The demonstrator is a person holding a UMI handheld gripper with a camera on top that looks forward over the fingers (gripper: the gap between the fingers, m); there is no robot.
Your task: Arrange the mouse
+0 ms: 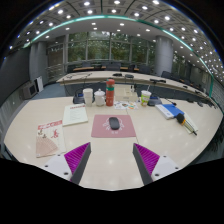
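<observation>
A dark mouse lies on a pink mouse mat on the pale table, beyond my fingers and about midway between them. My gripper is open and empty, its two purple-padded fingers spread wide above the bare tabletop, well short of the mat.
Papers and a booklet lie to the left. Cups, an orange bottle and another cup stand behind the mat. A blue item and pens lie to the right. Desks and chairs stand farther back.
</observation>
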